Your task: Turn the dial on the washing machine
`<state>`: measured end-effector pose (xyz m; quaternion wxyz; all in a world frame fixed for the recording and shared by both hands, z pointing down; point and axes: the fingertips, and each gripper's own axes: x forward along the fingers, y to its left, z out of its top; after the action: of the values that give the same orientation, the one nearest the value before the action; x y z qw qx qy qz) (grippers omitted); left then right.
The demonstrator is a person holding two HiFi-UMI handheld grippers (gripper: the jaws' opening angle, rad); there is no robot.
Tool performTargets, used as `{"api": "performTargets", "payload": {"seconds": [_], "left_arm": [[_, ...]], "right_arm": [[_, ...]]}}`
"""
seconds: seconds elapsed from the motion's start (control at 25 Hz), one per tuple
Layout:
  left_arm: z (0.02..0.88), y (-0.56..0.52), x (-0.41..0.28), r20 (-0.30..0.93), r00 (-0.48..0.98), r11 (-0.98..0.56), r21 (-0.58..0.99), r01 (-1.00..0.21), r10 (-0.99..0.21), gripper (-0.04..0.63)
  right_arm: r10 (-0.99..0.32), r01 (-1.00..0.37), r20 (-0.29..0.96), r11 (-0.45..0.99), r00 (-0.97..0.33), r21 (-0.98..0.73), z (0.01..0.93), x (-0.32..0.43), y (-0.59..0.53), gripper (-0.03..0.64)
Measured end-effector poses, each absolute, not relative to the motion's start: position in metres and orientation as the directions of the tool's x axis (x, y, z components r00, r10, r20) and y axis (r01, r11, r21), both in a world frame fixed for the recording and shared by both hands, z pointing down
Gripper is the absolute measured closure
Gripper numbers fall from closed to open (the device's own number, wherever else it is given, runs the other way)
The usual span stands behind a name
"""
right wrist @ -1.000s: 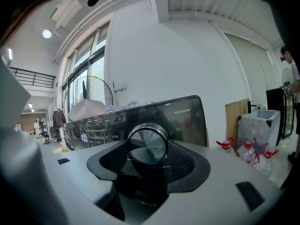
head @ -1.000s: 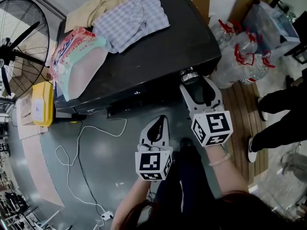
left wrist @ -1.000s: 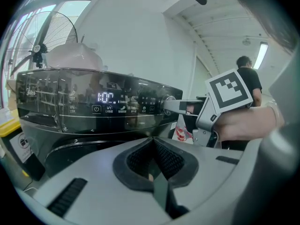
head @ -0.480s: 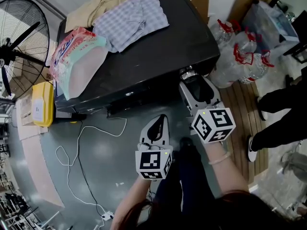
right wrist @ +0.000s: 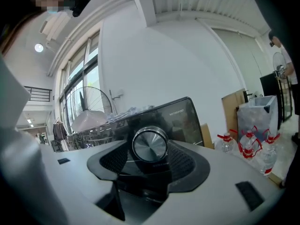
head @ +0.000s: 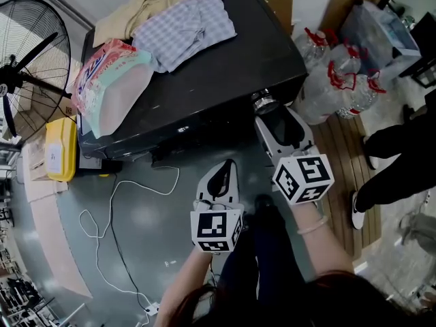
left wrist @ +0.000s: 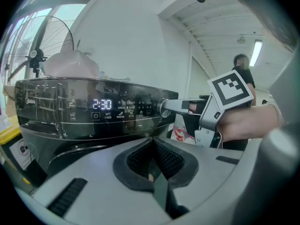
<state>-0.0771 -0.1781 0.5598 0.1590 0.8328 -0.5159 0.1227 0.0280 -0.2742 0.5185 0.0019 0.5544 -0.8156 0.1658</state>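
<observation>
1. Two grippers: right gripper (head: 270, 114) is clamped on the single round silver dial (right wrist: 150, 145) at the front right corner of the black washing machine (head: 231, 73). Left gripper (left wrist: 152, 146) has jaws together, empty, apart from the panel.
2. Machine top: one beige cloth (head: 136, 9), one checked cloth (head: 187, 29), one pink plastic bag (head: 109, 84); right half bare.
3. Clear water bottles (head: 337, 80) crowd the floor near the dial.

Probably a workshop: industrial fan (head: 26, 60), concrete floor (head: 146, 220).
</observation>
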Motion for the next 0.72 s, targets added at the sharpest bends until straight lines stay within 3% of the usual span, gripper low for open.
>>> {"api": "performTargets", "payload": {"seconds": [0.72], "left_arm": [[0.523,-0.151,-0.087,0.344,0.454,-0.450,0.096,-0.888,-0.822,0.578]], "right_arm": [[-0.890,-0.918,0.230,0.362,-0.393,-0.165,0.489,0.019,-0.220,0.458]]}}
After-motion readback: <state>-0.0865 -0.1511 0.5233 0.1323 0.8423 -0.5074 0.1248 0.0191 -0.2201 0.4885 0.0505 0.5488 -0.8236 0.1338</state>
